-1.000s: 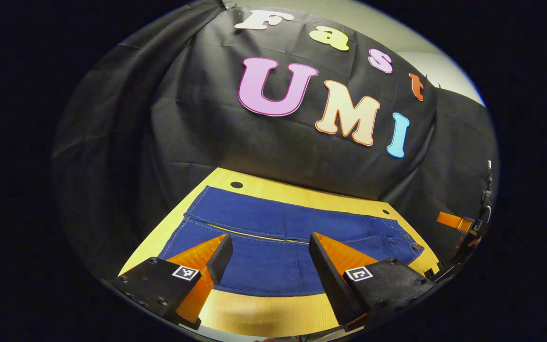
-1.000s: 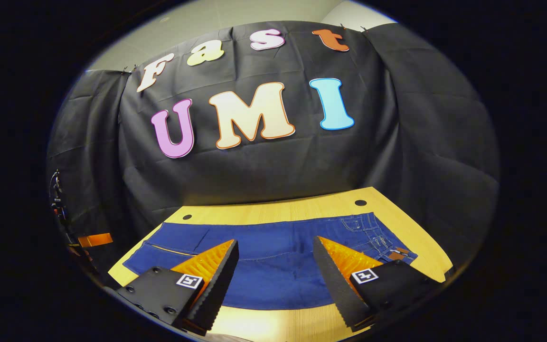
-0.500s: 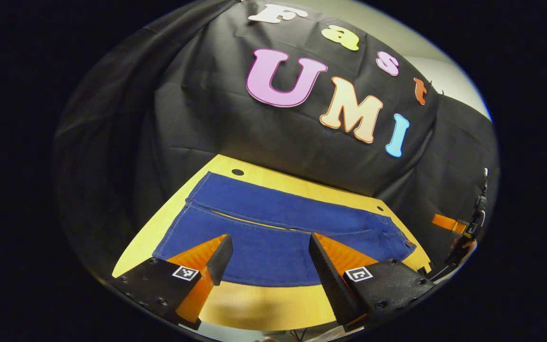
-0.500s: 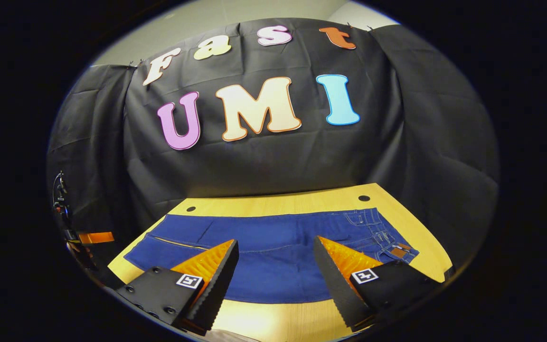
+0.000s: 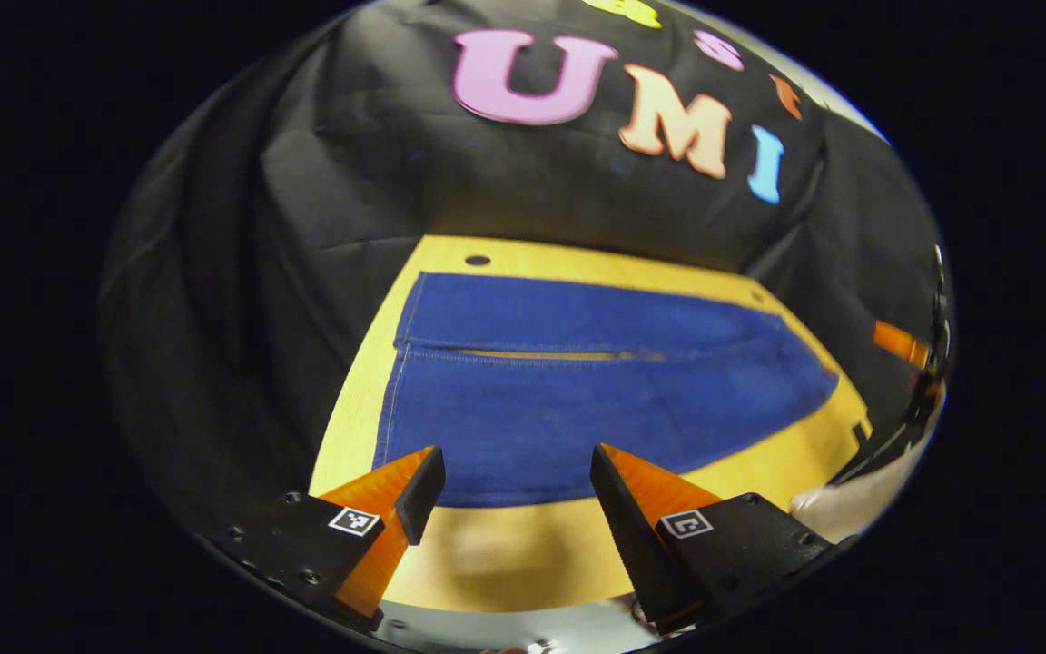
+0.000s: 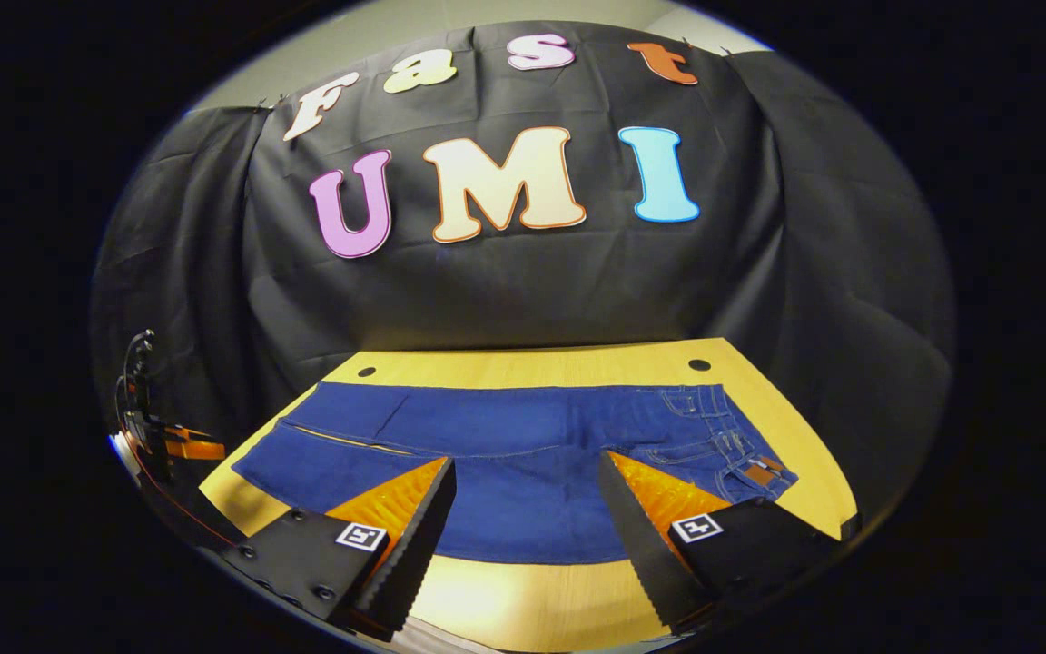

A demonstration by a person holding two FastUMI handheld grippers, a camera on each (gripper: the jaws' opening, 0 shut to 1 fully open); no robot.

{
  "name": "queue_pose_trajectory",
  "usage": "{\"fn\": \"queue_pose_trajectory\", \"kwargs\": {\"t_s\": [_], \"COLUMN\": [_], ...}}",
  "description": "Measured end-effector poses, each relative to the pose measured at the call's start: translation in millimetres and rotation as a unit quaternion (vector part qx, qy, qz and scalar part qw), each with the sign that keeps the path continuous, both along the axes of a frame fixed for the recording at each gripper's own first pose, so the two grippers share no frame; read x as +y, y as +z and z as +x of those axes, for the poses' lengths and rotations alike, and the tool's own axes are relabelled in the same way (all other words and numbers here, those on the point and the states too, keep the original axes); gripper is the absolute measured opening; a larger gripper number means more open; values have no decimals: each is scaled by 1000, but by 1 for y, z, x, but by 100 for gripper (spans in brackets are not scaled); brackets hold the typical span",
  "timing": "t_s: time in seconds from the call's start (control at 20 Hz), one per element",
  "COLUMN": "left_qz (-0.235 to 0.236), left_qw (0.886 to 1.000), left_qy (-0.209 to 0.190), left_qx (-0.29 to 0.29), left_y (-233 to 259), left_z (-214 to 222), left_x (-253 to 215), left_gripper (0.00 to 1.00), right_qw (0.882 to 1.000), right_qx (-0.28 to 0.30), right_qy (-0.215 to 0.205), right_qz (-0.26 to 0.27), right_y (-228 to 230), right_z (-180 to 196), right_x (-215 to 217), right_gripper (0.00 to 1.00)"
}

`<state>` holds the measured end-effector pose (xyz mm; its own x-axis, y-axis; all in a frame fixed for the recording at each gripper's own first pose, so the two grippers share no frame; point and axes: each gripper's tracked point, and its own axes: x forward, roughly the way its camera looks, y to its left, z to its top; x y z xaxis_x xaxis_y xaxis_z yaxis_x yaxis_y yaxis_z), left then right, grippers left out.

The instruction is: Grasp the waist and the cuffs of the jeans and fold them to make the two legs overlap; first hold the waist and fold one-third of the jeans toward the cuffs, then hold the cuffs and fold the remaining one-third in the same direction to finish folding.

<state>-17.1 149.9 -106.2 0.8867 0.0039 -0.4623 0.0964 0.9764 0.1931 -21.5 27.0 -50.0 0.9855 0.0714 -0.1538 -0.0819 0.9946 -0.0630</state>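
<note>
Denim jeans [image 6: 523,472] ahead of our spread, empty right gripper [image 6: 527,531] and left gripper [image 5: 516,495] look heavy and limp, so we judge waist [image 6: 741,454] and cuffs [image 5: 400,363] the firmest holds.

The left gripper view is smeared with motion blur, so the jeans [image 5: 596,381] lose their stitching and the desk [image 5: 505,554] shows a soft shadow blotch. The right gripper view is sharp and evenly lit, with mild glare on the near desk [image 6: 478,604]. Fisheye distortion bends both desk edges, and the booth wall stays dim.
</note>
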Motion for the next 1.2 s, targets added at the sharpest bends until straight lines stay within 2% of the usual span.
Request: {"fn": "queue_pose_trajectory", "kwargs": {"t_s": [0.1, 0.25, 0.45, 0.55, 0.7, 0.9, 1.05, 1.1, 1.15, 1.2], "left_qz": [28, 75, 148, 165, 212, 281, 306, 305, 304, 303], "left_qw": [998, 989, 971, 962, 940, 906, 889, 887, 881, 876], "left_qy": [-22, -28, -53, -69, -93, -122, -144, -149, -155, -166], "left_qx": [54, 121, 183, 208, 251, 291, 308, 313, 327, 336], "left_y": [-18, -40, -52, -53, -66, -70, -69, -70, -74, -74], "left_z": [0, 3, 5, 4, 7, 8, 12, 11, 9, 9], "left_x": [7, 28, 50, 48, 55, 64, 62, 59, 60, 58], "left_gripper": [96, 96, 97, 96, 93, 93, 93, 94, 99, 93], "right_qw": [1000, 999, 998, 998, 998, 997, 997, 996, 996, 996], "right_qx": [6, 17, 27, 36, 46, 52, 59, 61, 62, 64], "right_qy": [-5, -10, -25, -29, -32, -34, -36, -36, -35, -35], "right_qz": [19, 38, 47, 45, 39, 40, 45, 46, 45, 43], "right_y": [-3, -5, -12, -18, -24, -29, -33, -35, -36, -38], "right_z": [0, 1, 1, 1, 1, -1, -3, -3, -3, -3], "right_x": [-4, -11, -23, -25, -27, -27, -27, -27, -27, -27], "right_gripper": [98, 98, 98, 98, 98, 98, 98, 98, 98, 98]}}
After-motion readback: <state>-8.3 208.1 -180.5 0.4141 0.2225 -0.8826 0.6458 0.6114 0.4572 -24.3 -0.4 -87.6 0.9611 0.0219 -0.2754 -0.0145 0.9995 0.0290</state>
